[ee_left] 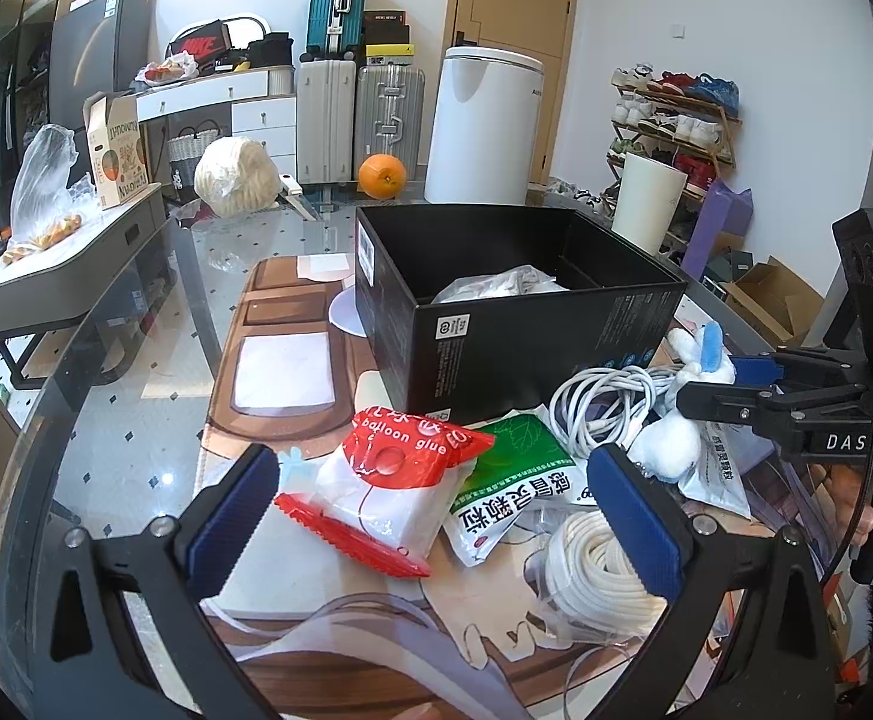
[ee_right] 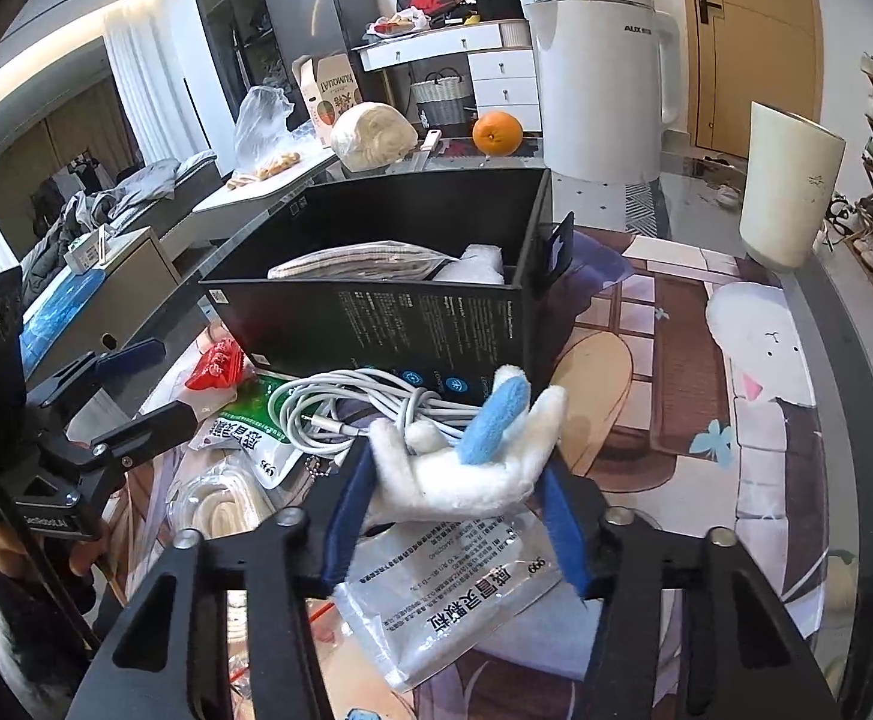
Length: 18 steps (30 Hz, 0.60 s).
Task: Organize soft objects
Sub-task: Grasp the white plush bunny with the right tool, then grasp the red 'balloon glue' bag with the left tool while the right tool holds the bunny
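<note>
The plush toy [ee_right: 466, 468] was a small white stuffed figure with a light-blue felt ear or limb standing up from it and several stubby white extremities. It lay in front of the near wall of the black box [ee_right: 376, 312], over a silver-white sachet [ee_right: 454, 576] printed with Chinese characters and beside the coiled white cable [ee_right: 346, 408]. In the left wrist view the same plush toy [ee_left: 676, 420] appeared at the right of the clutter, next to the cable [ee_left: 604, 402].

The right gripper [ee_right: 457, 516] was level with the toy, its blue-padded fingers [ee_right: 349, 510] pressed against either flank of the white body; it was clenched on the plush toy. Whether the toy was lifted clear of the sachet could not be determined.

The left gripper [ee_left: 430, 510] was held low over the printed mat [ee_left: 292, 372], jaws spread wide and gripping nothing. Between its blue pads [ee_left: 232, 516] lay a red-and-white pack labelled "balloon glue" [ee_left: 388, 498], a green-and-white sachet [ee_left: 514, 492] and a coil of white rope [ee_left: 598, 576].

The black box stood open-topped on the mat, holding crumpled white bagged material [ee_left: 502, 285].
</note>
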Motion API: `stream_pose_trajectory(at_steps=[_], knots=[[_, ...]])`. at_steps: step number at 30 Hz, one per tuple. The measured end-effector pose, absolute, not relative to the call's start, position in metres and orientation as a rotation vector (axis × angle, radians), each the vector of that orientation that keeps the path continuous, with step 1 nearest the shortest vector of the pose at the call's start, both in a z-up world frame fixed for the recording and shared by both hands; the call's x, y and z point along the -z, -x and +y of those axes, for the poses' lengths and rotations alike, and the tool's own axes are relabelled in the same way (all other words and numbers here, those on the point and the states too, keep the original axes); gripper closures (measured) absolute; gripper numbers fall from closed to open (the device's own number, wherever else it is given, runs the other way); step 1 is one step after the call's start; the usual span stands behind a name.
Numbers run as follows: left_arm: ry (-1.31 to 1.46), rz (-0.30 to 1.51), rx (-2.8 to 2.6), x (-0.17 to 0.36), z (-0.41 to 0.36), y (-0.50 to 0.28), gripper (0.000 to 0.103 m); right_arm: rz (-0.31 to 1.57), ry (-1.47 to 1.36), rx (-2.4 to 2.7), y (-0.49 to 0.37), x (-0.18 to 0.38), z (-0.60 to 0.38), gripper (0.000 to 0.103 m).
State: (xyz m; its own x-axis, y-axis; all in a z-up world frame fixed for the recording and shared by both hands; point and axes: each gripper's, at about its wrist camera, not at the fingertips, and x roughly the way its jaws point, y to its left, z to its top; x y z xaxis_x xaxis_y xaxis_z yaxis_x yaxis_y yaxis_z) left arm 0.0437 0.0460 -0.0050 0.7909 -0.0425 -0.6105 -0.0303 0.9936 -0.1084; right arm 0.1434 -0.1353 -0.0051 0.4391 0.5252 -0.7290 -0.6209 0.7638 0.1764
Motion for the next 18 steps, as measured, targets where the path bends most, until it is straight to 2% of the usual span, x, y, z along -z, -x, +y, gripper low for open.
stream_pose_trajectory(at_steps=[6,18], knots=[[0.119,0.662,0.006,0.008,0.046,-0.045,0.0,0.833,0.118,-0.724,-0.141,-0.002,-0.14,0.062],[0.092,0.716,-0.032,0.011,0.047,-0.05,0.0,0.77,0.058,-0.756,-0.137,-0.026,-0.157,0.062]])
